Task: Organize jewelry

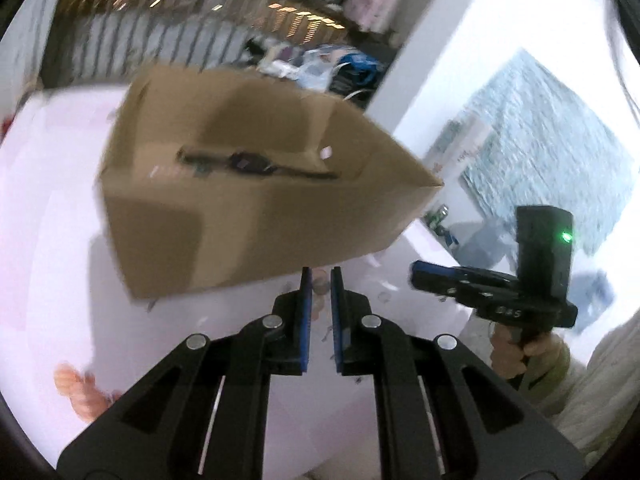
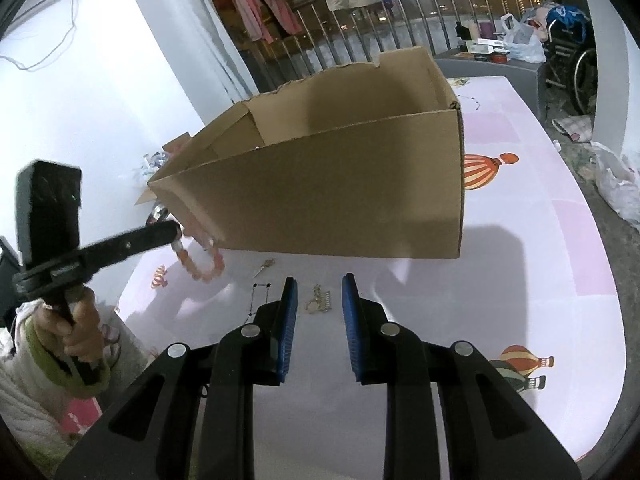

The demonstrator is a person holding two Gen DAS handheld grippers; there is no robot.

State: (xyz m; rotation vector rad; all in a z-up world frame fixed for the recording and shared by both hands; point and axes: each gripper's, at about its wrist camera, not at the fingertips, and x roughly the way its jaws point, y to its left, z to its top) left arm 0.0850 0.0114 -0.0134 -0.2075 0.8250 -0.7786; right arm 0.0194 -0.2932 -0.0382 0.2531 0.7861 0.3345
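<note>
Bracelet (image 2: 200, 264) at left tongs (image 2: 178, 232), beside box (image 2: 340, 200)

An open brown cardboard box (image 2: 340, 184) stands upright on the tabletop, its far wall's upper edge ragged, and inside it a dark wristwatch (image 1: 256, 164) lies flat with its strap stretched out along the bottom. A bracelet of pale orange-pink beads (image 2: 198, 258) hangs in a loop at the box's near left corner (whether it touches the cardboard cannot be told). Before the box lie a small gold clip-like piece (image 2: 320, 300) and, nearer the box, a thin gold pin (image 2: 265, 267), both apart from it.
</note>
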